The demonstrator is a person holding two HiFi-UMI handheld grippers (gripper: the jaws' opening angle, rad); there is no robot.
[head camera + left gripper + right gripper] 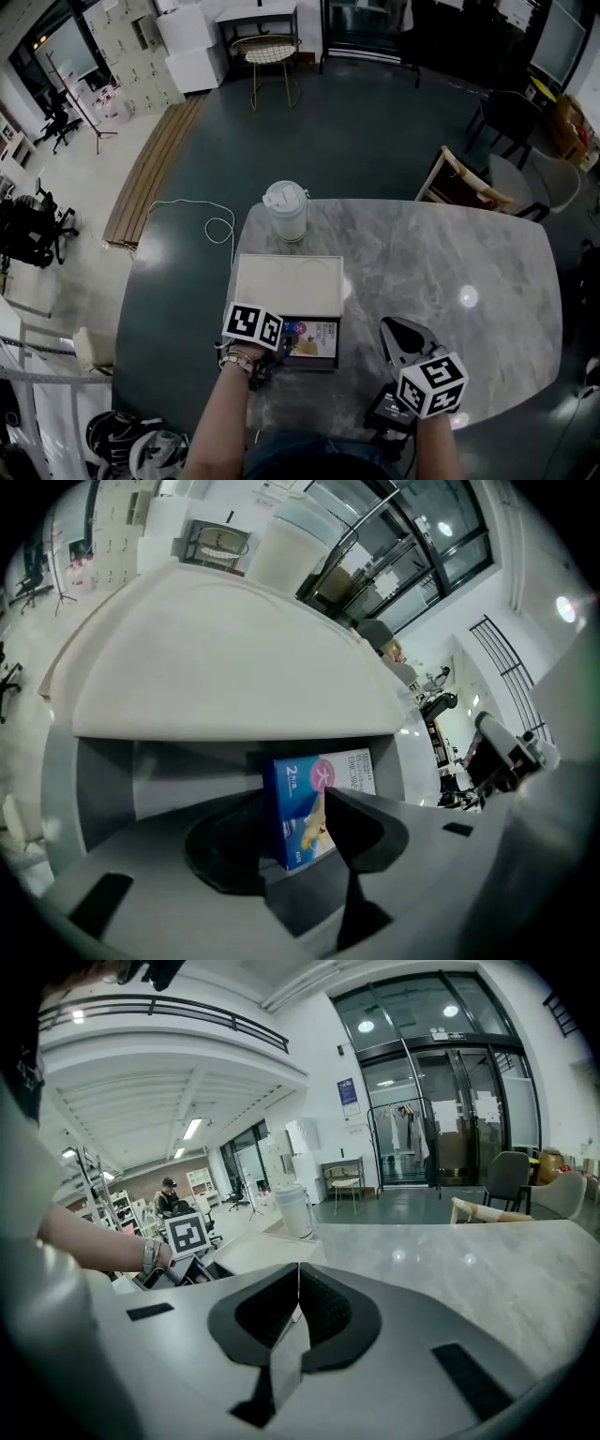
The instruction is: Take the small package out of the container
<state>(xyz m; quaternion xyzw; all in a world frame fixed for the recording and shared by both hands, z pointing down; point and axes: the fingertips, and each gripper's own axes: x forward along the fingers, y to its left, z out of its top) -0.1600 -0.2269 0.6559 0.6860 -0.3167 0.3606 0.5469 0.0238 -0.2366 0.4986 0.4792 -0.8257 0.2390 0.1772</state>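
Head view: open-lidded container on the marble worktop. Small package sits in its near half, with the left claw dipped in beside it. Right claw is apart, over bare worktop.

Left gripper view: left claw wide open, package between the jaws, not pinched. Judged a light, stiff card carton with glossy faces. Best taken across its opposite faces, gently, lest it dent or slip.

Right gripper view: right claw closed, nothing in it.
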